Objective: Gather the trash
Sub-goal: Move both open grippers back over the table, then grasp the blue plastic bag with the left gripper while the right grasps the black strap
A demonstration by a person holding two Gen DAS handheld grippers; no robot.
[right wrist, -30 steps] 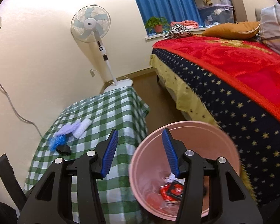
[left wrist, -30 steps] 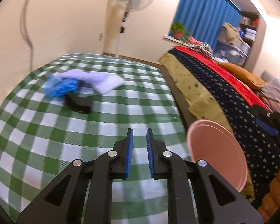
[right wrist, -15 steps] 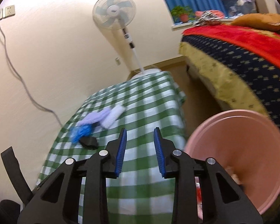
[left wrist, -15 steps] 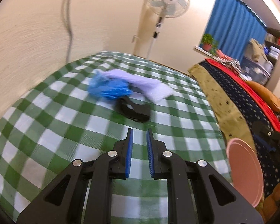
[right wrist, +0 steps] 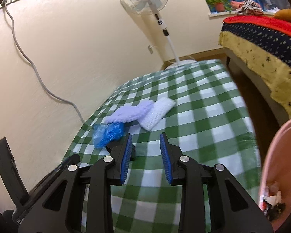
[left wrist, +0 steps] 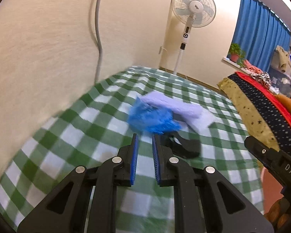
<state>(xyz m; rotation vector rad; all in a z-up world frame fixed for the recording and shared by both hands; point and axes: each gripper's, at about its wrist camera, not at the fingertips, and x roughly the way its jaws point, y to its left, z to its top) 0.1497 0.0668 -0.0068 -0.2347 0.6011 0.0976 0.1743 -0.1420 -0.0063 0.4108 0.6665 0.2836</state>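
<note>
Left gripper [left wrist: 145, 138] has its jaws nearly closed, a narrow gap and nothing held, tips just short of the crumpled blue plastic [left wrist: 152, 119] on the green-checked tablecloth [left wrist: 91, 130]; right gripper [right wrist: 146, 138] is a bit wider open, also empty, with the pink bin [right wrist: 277, 167] off to its right already holding scraps. The blue wad looks thin, crinkly film, so probably near weightless, soft and slippery: I'd open wider and pinch across the bunched middle, not a loose edge. Touching it sit a stiff-looking black curved piece [left wrist: 184, 145], a fuzzy lilac cloth [right wrist: 130, 113] and a white knit-textured pad [right wrist: 158, 109], all apparently light; watch for snagging the tablecloth.
</note>
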